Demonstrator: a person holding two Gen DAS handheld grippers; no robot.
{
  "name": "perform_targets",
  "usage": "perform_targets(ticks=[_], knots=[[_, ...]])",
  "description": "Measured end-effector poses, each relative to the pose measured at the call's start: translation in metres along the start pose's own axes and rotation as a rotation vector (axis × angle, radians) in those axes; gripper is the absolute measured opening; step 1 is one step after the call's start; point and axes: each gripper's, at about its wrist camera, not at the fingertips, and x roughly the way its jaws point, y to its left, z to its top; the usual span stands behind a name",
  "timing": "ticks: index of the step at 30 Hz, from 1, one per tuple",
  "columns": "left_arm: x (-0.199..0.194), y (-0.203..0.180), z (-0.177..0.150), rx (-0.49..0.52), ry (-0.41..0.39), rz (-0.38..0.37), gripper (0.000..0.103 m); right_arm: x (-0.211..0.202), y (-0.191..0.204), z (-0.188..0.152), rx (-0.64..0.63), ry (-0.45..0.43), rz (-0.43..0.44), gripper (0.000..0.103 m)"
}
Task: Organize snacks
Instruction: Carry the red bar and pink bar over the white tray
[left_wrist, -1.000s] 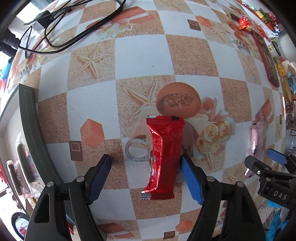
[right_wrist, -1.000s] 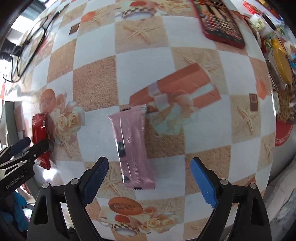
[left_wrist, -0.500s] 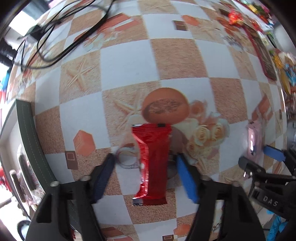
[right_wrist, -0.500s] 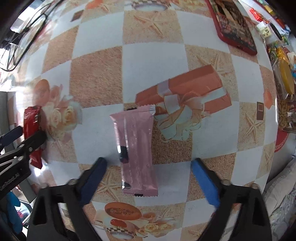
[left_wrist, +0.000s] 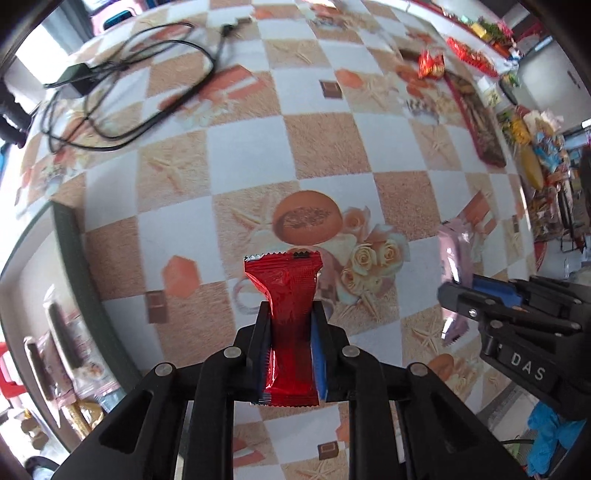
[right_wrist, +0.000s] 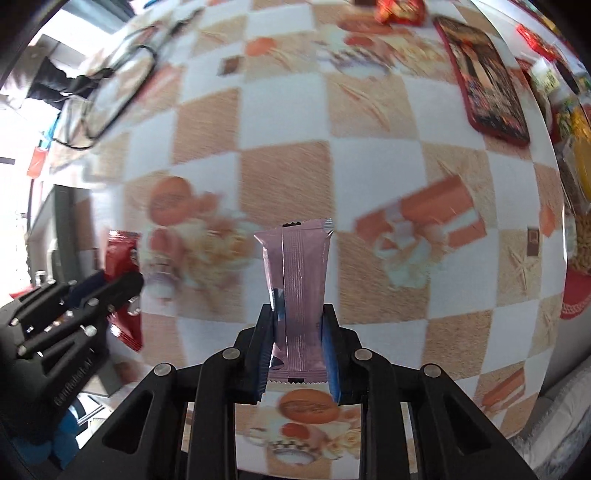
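Note:
A red snack bar (left_wrist: 284, 280) is pinched between the blue pads of my left gripper (left_wrist: 291, 308), whose jaws are closing on its sides; the bar hangs clear above the checked tablecloth (left_wrist: 251, 147). My right gripper (right_wrist: 297, 310) is closing on a pink snack bar (right_wrist: 295, 266), its pads pressing the wrapper, which is also lifted off the cloth. In the left wrist view the right gripper (left_wrist: 460, 290) and pink bar (left_wrist: 452, 254) sit to the right. The right wrist view has the left gripper (right_wrist: 114, 286) and red bar (right_wrist: 118, 251) at the left.
A black cable with an adapter (left_wrist: 77, 79) lies at the far left of the table. A long red tray of snacks (right_wrist: 491, 92) and loose snack packs (left_wrist: 532, 170) line the right side. A dark table edge (left_wrist: 81, 277) runs down the left, with more packs (left_wrist: 62, 343) below it.
Both grippers went from wide open around the lying bars to shut on them. Both rose, lifting the red and the pink bar off the cloth, and the right one shifted sideways.

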Motion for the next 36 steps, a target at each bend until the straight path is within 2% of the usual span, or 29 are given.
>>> perform_targets(ticks=[5,14,23,31,34,35,36], knots=[[-0.026,0.030,-0.007,-0.052,-0.055,-0.005,0.021,-0.013,0.049,0.009,-0.086,-0.026,0.029,0.026],[-0.058,0.113,-0.060,-0.220,-0.107,0.048,0.021,-0.004,0.158,0.011,-0.275,-0.023,0.079,0.026],[-0.062,0.189,-0.110,-0.390,-0.084,0.096,0.021,0.006,0.250,0.000,-0.452,0.007,0.109,0.026],[-0.050,0.213,-0.125,-0.440,-0.057,0.088,0.021,0.025,0.301,-0.006,-0.531,0.058,0.105,0.026],[-0.049,0.213,-0.128,-0.434,-0.061,0.093,0.025,0.035,0.312,-0.007,-0.545,0.079,0.094,0.026],[-0.050,0.214,-0.129,-0.432,-0.064,0.095,0.029,0.038,0.315,-0.007,-0.549,0.086,0.090,0.026],[-0.050,0.214,-0.129,-0.433,-0.067,0.097,0.039,0.041,0.317,-0.008,-0.553,0.094,0.086,0.026]])
